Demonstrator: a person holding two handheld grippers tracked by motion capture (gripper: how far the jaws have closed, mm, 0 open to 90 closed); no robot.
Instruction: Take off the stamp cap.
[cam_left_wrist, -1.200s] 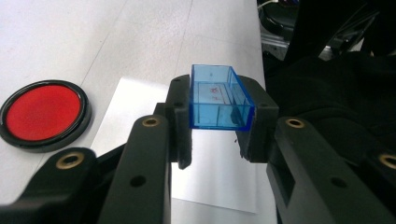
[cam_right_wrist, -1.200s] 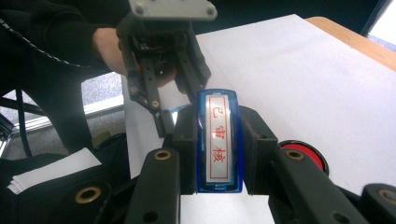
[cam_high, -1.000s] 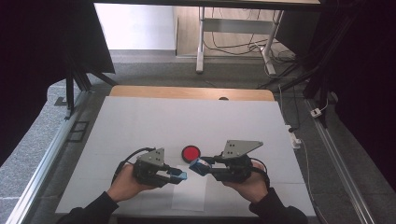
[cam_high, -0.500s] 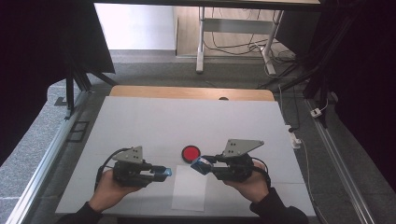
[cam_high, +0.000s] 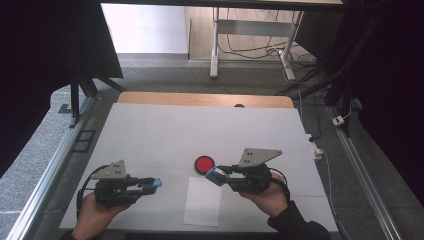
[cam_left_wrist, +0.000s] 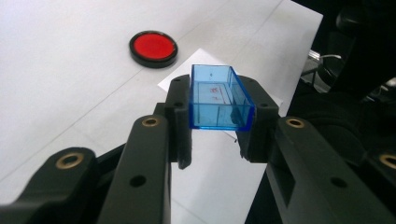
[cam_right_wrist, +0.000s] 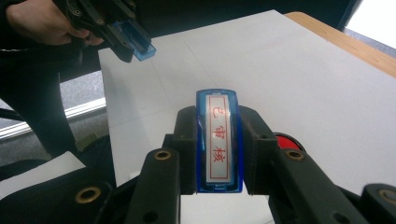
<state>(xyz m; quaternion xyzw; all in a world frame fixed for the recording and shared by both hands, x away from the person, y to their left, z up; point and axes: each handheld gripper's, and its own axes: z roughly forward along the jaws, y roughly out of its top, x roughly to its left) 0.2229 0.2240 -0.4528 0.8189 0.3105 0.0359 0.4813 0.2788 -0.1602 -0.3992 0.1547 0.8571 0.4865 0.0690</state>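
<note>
- left gripper (cam_high: 156, 184) is clamped on a clear blue cap (cam_left_wrist: 219, 100), hollow side up, held off the table (cam_high: 150, 130) near its front left.
- right gripper (cam_high: 216, 176) is clamped on the stamp (cam_right_wrist: 219, 140), a blue body whose white face with red characters is turned up toward that gripper's camera; it hovers just above the top edge of the paper (cam_high: 202, 202).
- the red ink pad (cam_high: 204, 164) sits open on the table, just beyond the stamp and close to the paper's far edge.
- cap and stamp are well apart, so the step in hand reads as uncapping done, with the stamp bared and ready.
- next move, by my judgement: the stamp's face must be turned downward, then either pressed on the pad for ink or set straight on the paper.
- that calls for a roll of the right wrist, a square, flat descent, and a firm hold so the stamp does not slip between the jaws.
- the left gripper need only keep the cap clear of the paper, mouth free, for recapping afterwards.
</note>
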